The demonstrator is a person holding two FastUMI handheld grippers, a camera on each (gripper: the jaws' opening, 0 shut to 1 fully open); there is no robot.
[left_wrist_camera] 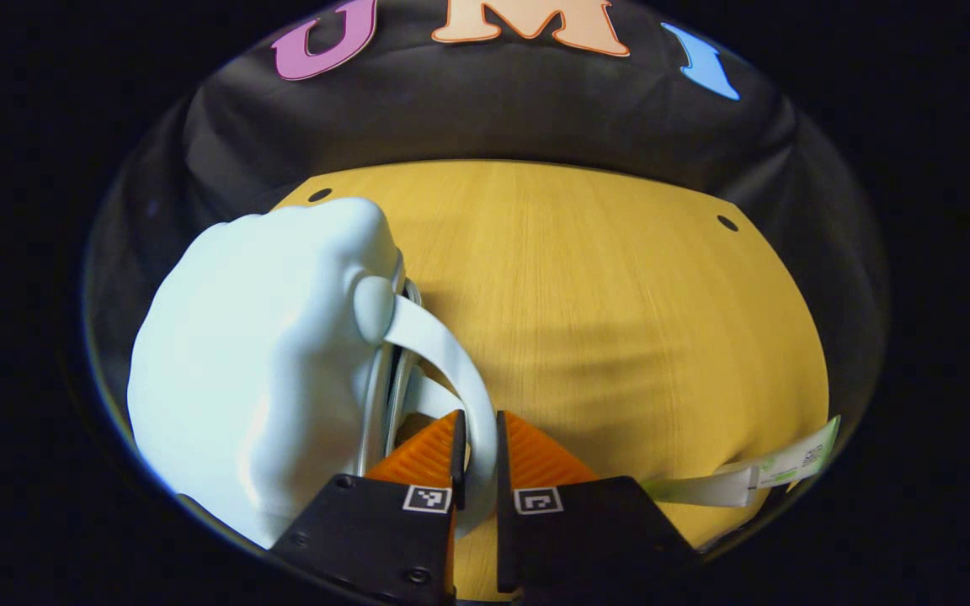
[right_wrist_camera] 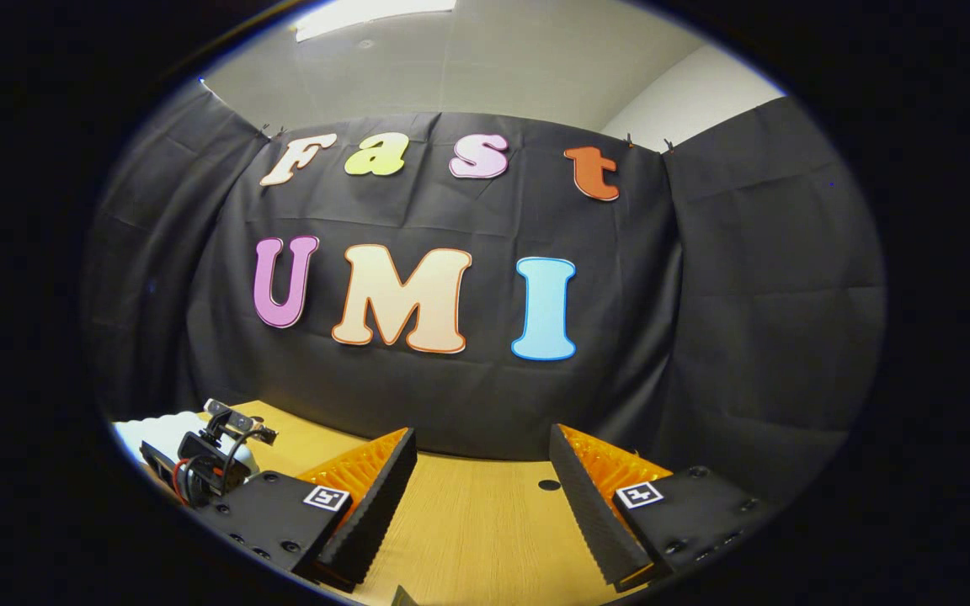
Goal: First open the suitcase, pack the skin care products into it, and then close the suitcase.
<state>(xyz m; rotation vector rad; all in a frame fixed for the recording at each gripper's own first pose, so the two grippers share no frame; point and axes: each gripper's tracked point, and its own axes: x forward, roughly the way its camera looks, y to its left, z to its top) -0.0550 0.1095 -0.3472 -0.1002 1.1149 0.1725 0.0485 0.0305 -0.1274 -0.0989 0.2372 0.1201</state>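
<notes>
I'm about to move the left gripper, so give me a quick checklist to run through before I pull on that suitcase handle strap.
1. Left gripper shut on the white handle strap: ok, the strap runs between both fingers.
2. Strap joined to the white suitcase: ok, it meets the shell at a round mount.
3. Suitcase closed: ok, zipper line looks shut from this angle.
4. Right gripper free: ok, open above the wooden table, holding nothing.
5. Skin care products ready: cannot tell; a tube lies at the table edge.

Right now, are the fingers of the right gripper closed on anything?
No, in the right gripper view the right gripper has its fingers spread wide apart, with only the bare yellow wooden table between them.
</notes>
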